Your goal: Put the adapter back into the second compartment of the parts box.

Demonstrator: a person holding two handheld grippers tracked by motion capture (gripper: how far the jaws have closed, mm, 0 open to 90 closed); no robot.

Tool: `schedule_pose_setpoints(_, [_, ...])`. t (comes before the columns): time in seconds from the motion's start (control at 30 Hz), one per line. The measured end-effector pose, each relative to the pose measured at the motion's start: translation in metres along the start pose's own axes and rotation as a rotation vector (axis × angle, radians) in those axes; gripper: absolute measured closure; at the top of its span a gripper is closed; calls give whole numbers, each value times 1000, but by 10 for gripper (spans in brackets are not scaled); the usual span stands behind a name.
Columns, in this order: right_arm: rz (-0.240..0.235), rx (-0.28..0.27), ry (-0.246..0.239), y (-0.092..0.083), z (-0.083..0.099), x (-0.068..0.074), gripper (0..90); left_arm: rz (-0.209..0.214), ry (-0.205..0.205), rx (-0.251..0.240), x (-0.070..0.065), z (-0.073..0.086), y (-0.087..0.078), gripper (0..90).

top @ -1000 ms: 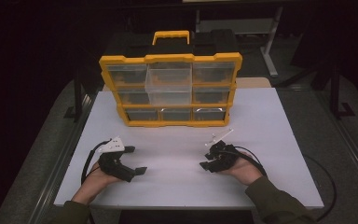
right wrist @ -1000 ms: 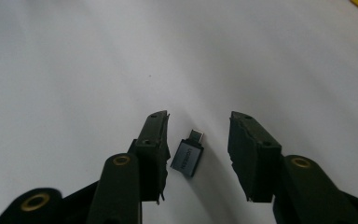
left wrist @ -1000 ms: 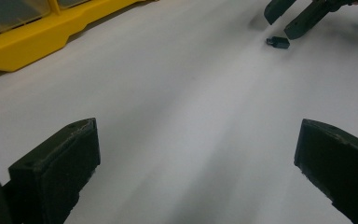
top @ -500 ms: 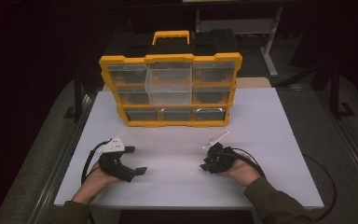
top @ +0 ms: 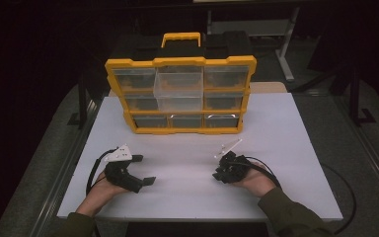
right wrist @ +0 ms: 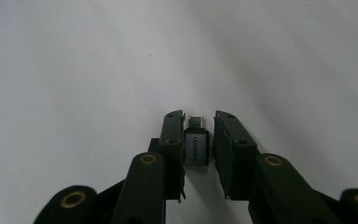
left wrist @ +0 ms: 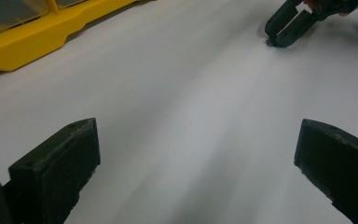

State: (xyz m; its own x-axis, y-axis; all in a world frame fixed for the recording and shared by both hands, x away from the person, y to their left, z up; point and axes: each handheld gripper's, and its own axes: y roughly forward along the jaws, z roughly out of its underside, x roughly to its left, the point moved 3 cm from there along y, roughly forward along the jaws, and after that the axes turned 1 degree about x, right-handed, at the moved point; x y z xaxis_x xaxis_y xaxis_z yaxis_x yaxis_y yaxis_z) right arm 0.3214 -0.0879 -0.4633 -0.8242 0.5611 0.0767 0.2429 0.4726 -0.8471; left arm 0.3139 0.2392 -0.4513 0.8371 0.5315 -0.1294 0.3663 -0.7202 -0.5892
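Jaws on the right hand-held gripper [right wrist: 198, 135] have just been closing and now pinch a small grey USB adapter [right wrist: 196, 145] flat on the white counter [top: 187, 192], so I'd say the pickup is basically set. Left hand-held gripper [top: 145, 169] rests spread wide, holding nothing. Yellow organizer [top: 180, 94] stands well apart at the far edge, leaving loads of bare room.
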Motion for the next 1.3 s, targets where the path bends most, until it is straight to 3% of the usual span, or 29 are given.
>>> schedule_pose_setpoints(0.47, [19,7,-39,0,0,1,746,-1,0,0,0,0,0,0])
schedule_pose_setpoints(1.3, [-12,-4,-40,-12,1,-6,753,1,-1,5,0,1,0,0])
